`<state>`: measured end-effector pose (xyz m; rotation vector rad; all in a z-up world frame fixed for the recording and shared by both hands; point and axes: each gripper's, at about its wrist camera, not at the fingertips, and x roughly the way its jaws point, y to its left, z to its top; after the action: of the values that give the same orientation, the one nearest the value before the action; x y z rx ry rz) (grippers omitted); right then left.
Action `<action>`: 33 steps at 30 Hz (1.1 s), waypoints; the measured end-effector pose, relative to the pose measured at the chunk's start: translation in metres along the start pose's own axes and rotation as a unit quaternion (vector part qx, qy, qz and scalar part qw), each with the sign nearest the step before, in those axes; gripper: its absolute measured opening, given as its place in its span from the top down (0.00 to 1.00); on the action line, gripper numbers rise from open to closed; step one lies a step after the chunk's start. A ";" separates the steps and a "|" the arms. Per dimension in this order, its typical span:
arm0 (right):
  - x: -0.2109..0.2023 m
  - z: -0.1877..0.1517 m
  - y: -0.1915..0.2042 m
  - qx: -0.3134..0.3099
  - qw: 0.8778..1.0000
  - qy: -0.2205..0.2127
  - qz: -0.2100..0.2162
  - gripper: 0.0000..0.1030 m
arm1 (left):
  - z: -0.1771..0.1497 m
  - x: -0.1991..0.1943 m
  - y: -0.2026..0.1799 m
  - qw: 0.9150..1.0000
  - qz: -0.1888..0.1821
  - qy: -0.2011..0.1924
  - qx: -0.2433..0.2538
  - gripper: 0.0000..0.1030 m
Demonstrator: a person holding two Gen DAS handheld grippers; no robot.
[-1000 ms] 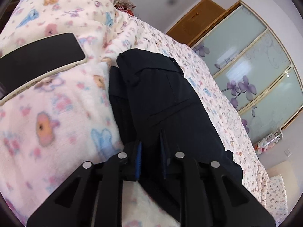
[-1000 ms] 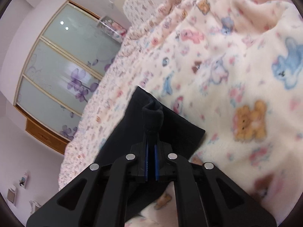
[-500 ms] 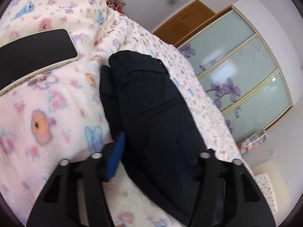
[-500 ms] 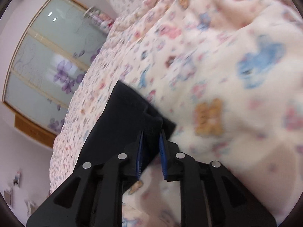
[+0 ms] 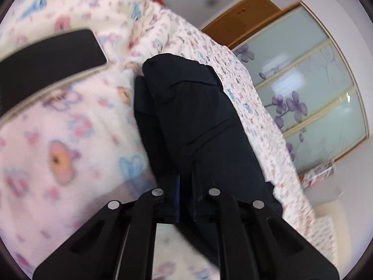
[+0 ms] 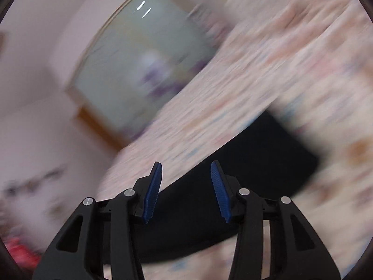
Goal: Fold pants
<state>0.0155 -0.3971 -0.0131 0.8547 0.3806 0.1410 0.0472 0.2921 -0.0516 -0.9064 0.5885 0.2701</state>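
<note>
On the blanket [image 5: 58, 140], left gripper [image 5: 185, 182] pinches pants [image 5: 198, 116]; right gripper [image 6: 186, 189] gapes.

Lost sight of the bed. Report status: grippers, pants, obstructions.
Left gripper shut on dark navy fabric pants. Right gripper open, above pants, view blurred. Pants folded on patterned fleece blanket. Black slab-shaped phone lies beside them.

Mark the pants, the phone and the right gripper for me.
pants [image 5: 198, 121]: left wrist view, on the dark fabric near the pocket seam.
phone [image 5: 49, 58]: left wrist view, middle of the black screen.
right gripper [image 6: 186, 191]: right wrist view, midway between the blue fingertips.
</note>
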 end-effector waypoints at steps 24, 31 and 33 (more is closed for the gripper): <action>0.104 -0.092 0.008 0.081 0.976 0.189 -0.074 0.58 | -0.197 0.013 -0.183 0.899 0.074 -0.027 0.431 0.02; 0.114 -0.096 0.009 0.076 0.982 0.145 -0.095 0.90 | -0.188 0.025 -0.167 0.915 0.096 -0.007 0.392 0.02; 0.113 -0.097 0.009 0.091 0.984 0.133 -0.076 0.92 | -0.190 0.024 -0.167 0.914 0.099 -0.010 0.395 0.02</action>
<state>0.0830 -0.2922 -0.0947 0.9863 0.7168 0.0799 0.0743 0.0390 -0.0458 -0.0598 0.6948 0.1939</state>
